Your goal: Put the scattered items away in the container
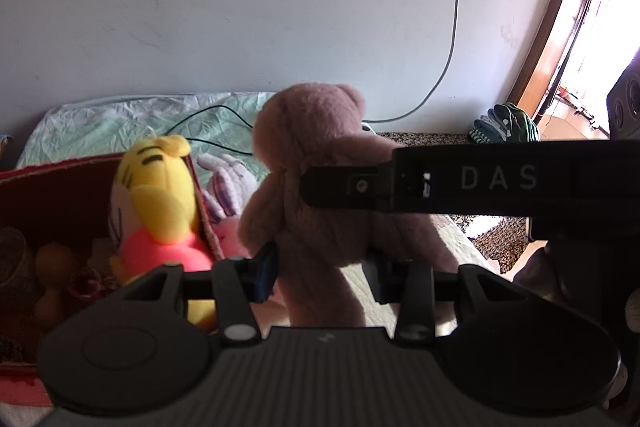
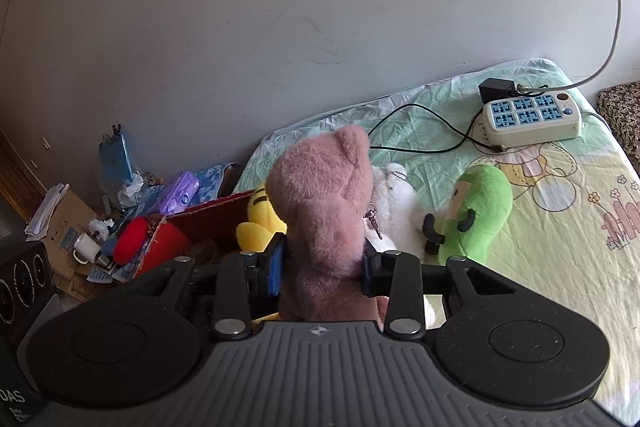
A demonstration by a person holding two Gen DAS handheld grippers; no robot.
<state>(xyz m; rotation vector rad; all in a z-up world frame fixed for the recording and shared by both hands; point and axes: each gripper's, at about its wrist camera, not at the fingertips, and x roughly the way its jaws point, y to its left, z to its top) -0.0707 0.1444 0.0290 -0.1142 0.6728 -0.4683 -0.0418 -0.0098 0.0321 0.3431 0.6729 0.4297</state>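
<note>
1. On the left is the red box (image 1: 52, 195). This is the container. A yellow toy (image 1: 160, 203) already sits inside it, by the right wall of the box. Some other small things lie in the dark bottom of the box, but I cannot tell what they are. So part of the job looks done.

2. In the middle is the pink teddy bear (image 1: 320, 187). It is up in the air, just to the right of the box and not inside yet. The left gripper (image 1: 320, 267) has its jaws squeezed on the bear's lower body. The right gripper (image 2: 322, 263) is squeezed on the same bear too. In the left view, the right gripper's dark arm crosses in front of the bear.

3. I think the bear goes into the box next.

4. Further right, a white fluffy toy (image 2: 394, 199) lies on the bed sheet (image 2: 540, 227), just behind the bear. It is still out.

5. Beside it sits a green toy (image 2: 476, 215), also on the bed and still out.

6. The power strip (image 2: 532, 119) rests at the far end of the bed.
</note>
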